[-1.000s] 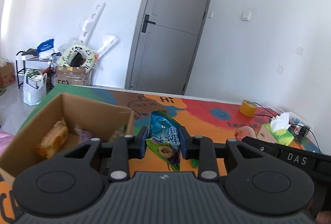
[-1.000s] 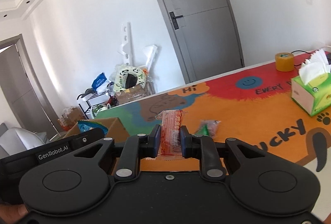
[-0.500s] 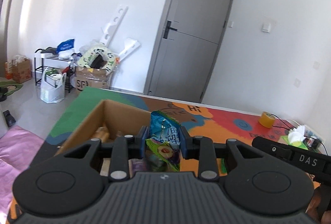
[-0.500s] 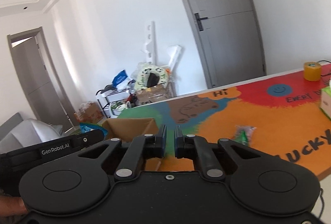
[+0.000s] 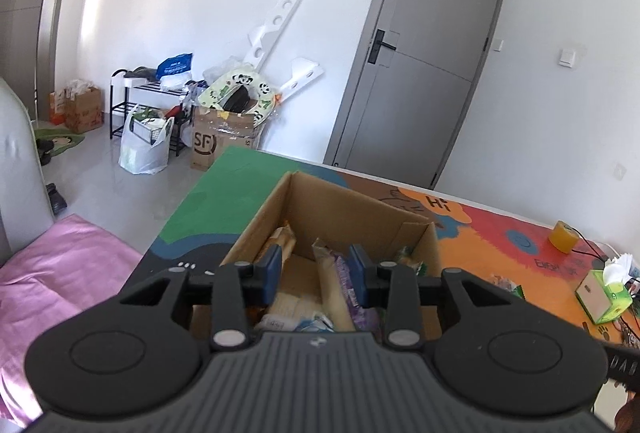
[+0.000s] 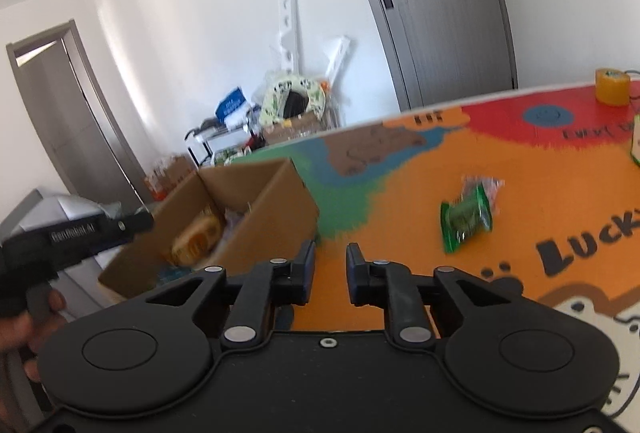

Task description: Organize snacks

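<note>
With the left gripper [image 5: 314, 271] just parted and empty above the cardboard box [image 5: 404, 221] of snacks, and the right gripper [image 6: 330, 269] near-closed on nothing, the next move is probably fetching the green packet [image 6: 466, 219] lying on the table [image 6: 400, 193].

Couldn't see the bottom of the cardboard box [image 5: 352, 209], my left gripper [image 5: 316, 275] covered it. Green snack packet [image 6: 466, 219] was motion-blurred, label unreadable, and the tissue box [image 6: 636, 149] got cropped at the edge.
</note>
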`<state>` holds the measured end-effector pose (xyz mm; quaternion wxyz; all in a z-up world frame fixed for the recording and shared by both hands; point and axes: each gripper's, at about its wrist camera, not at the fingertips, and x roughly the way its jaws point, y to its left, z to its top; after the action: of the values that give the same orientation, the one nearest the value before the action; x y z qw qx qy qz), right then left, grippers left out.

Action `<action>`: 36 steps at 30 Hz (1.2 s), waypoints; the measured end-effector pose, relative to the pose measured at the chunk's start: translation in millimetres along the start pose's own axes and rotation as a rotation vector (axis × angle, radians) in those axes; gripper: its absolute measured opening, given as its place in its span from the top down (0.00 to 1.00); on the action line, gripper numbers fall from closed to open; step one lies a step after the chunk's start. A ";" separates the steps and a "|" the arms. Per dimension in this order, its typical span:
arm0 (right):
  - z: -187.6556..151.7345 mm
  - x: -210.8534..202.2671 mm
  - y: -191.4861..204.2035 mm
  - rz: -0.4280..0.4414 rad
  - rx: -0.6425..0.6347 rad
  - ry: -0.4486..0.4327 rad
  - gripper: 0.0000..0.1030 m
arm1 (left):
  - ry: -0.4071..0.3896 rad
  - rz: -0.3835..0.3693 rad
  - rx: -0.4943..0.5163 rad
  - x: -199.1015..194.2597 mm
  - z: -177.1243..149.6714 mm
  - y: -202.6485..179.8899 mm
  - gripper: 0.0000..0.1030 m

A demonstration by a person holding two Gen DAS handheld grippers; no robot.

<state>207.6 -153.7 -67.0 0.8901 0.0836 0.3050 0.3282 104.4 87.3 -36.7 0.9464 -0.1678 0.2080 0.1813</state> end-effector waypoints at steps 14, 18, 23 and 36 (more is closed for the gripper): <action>-31.6 4.5 11.1 0.041 0.000 0.107 0.62 | 0.000 0.022 -0.011 -22.0 -7.4 9.1 0.62; -39.4 10.8 19.7 0.035 -0.005 0.134 0.58 | -0.001 0.013 -0.012 -28.3 -8.5 16.5 0.56; -47.9 20.3 29.8 0.002 -0.024 0.157 0.48 | -0.004 0.007 -0.011 -35.6 -11.3 24.8 0.54; -65.4 33.0 37.1 -0.050 -0.085 0.201 0.59 | 0.015 0.033 -0.026 -36.8 -18.1 36.9 0.49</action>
<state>168.5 -107.5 -122.5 0.8657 0.0050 0.3803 0.3255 52.0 102.5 -44.4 0.9395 -0.1778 0.2155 0.1984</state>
